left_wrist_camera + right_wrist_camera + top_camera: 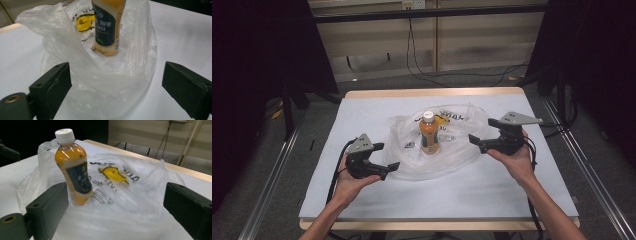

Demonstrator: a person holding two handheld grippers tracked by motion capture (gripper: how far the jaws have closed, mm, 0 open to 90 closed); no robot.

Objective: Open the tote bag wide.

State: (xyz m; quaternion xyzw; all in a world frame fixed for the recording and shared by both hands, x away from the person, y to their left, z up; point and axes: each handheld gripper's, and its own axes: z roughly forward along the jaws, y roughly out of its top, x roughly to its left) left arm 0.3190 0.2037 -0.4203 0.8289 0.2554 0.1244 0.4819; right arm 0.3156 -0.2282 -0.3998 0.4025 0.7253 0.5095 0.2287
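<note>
An orange drink bottle (429, 135) with a white cap and dark label stands upright inside a crumpled clear plastic bag (457, 150) at the middle of the white table (452, 192). My left gripper (388, 156) is open at the bag's near-left edge. In the left gripper view the bag (105, 82) bulges between the wide jaws of that gripper (116, 85), its pads apart from the film, and the bottle (107, 27) stands behind. My right gripper (481, 131) is open at the bag's right side. Its own view shows the bottle (73, 172) and printed bag (130, 202) beyond the gripper (116, 205).
Metal rails (272, 175) run along both sides of the table. Cables (422, 70) lie on the floor past the table's far wooden edge (432, 92). Dark curtains hang at the left and right.
</note>
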